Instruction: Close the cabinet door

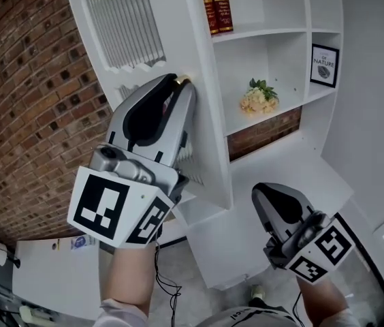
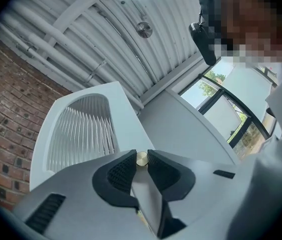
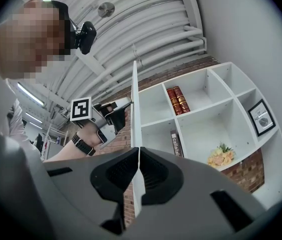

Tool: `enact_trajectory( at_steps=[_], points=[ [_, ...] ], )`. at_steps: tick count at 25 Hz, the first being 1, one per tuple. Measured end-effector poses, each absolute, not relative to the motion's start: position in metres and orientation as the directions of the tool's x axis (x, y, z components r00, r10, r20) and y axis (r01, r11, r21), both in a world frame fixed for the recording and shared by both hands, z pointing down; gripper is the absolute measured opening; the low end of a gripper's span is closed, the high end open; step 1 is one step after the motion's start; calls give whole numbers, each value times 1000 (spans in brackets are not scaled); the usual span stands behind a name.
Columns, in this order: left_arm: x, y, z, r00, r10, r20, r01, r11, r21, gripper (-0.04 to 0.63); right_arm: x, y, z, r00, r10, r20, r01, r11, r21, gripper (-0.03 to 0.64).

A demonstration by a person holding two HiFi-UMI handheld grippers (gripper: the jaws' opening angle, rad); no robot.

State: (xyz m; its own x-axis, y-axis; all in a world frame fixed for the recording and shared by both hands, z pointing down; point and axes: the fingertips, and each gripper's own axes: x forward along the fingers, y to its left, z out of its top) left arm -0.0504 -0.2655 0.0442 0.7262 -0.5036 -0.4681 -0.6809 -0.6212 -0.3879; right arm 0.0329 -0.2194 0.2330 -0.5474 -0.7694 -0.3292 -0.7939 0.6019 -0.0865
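Note:
The white cabinet door (image 1: pixel 137 26) with a louvred panel stands swung out from the shelf unit (image 1: pixel 274 36). My left gripper (image 1: pixel 181 82) is raised at the door's free edge, shut on its small brass knob (image 1: pixel 183 79). In the left gripper view the knob (image 2: pixel 142 158) sits pinched between the black pads (image 2: pixel 123 171). My right gripper (image 1: pixel 265 191) hangs lower right, apart from the door, jaws shut and empty. In the right gripper view the door's thin edge (image 3: pixel 135 109) runs straight ahead behind the gripper (image 3: pixel 139 153).
The open shelves hold two red books (image 1: pixel 216 5), a bunch of pale flowers (image 1: pixel 259 97) and a framed print (image 1: pixel 325 65). A brick wall (image 1: pixel 28 114) stands left of the door. A white base cabinet (image 1: pixel 274 176) lies below the shelves.

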Motion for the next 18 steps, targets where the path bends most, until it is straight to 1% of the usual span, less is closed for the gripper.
enact_trajectory(
  at_steps=[8,18],
  points=[
    [-11,-309,43,680,-551,-484,-730,-572,-374,81,78,-259,236,-560,-761,-327,-779,618,-106,20],
    [17,-360,44,607,-616,-502,-794,-492,-356,83,93,-296,238,-619,-715,-324,-736,673,-80,20]
  ],
)
